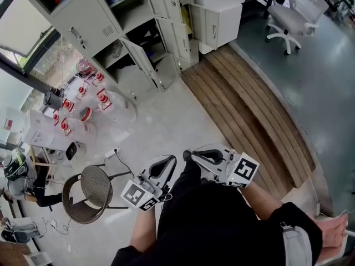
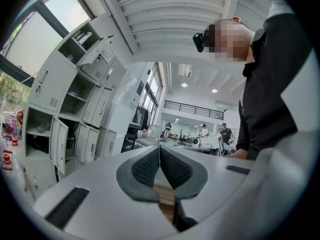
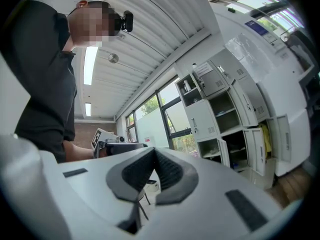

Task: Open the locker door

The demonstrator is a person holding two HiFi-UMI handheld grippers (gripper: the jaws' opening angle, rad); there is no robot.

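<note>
Observation from the floor: the person stands well apart from the bank of grey lockers (image 1: 125, 16), which lines the wall by the window. Both tools are held low and close against the body, pointing roughly toward the lockers.

Left tool (image 1: 169, 160): jaws pressed together along their ribbed pads, nothing between them. Right tool (image 1: 188, 155): likewise fully closed and empty. Closed, empty jaws carried at waist height suit walking rather than working; nothing is within reach.

The lockers: several doors stand open or ajar in the middle and lower rows, showing dark compartments. At least one shut door (image 1: 89, 24), with a slim handle and a vent, sits in the upper left part. Which door is meant cannot be told from here.

Judgement: the task has not begun. The approach lies across bare floor (image 1: 166, 121), beside the wooden planks (image 1: 249, 104). A tool will need to open before taking any handle, as the jaws cannot grip while closed.
</note>
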